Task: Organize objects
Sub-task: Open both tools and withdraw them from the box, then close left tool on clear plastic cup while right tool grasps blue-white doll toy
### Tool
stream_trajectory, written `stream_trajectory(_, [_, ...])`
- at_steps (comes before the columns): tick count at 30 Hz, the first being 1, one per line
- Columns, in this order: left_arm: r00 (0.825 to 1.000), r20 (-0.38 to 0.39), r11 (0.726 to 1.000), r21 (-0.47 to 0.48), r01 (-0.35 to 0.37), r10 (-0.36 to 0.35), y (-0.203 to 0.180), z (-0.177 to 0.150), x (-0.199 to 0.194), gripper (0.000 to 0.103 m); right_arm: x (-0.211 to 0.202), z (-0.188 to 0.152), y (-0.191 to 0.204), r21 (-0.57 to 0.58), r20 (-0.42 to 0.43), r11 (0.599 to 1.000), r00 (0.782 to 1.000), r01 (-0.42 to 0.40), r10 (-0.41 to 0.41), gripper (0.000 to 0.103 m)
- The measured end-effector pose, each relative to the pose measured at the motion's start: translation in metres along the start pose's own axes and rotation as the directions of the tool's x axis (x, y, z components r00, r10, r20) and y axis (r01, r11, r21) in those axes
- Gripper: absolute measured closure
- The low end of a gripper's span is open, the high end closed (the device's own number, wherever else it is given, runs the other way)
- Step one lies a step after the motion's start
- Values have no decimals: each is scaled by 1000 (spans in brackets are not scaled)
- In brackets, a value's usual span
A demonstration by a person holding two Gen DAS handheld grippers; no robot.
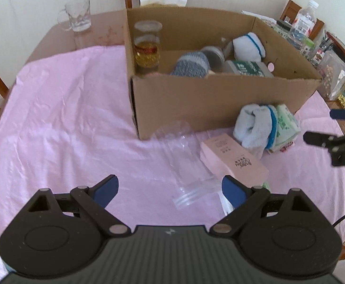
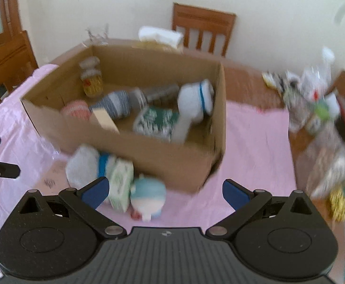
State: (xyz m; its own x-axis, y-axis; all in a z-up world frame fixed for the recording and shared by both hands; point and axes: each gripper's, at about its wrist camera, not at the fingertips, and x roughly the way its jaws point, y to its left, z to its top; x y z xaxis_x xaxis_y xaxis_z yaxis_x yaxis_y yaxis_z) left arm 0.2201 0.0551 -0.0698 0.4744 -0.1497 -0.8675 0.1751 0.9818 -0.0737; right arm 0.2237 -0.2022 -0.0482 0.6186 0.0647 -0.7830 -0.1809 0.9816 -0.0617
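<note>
Several items wait outside the cardboard box (image 1: 219, 104): left gripper (image 1: 170, 189), fingers spread and empty, aims at the clear jar (image 1: 184, 161) lying before it. Right view, blurred: right gripper (image 2: 164, 193) spread above the round plush (image 2: 148, 195) beside that box (image 2: 172, 156).

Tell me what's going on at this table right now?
A person holds a gripper in each hand and is sorting loose items into a cardboard box on a pink cloth. The box already holds a jar, rolled socks and a green packet. The left gripper is open above a clear plastic cup lying on its side, not touching it. The right gripper is open too, holding nothing, above a green tissue pack and a small blue-and-white toy outside the box.
</note>
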Motion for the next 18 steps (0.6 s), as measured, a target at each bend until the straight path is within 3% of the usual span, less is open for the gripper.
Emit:
stream_trajectory(7, [1000,-19,1000,-24,10,-11,-7,-1,18,9,30,-28,1,-2,-52,1000,998,31,-31,0])
stream_trajectory(18, [997,-65,997,-73,-40,35,4,-10,32,9,67,-28,1,43,-66,999,998,18,-15,0])
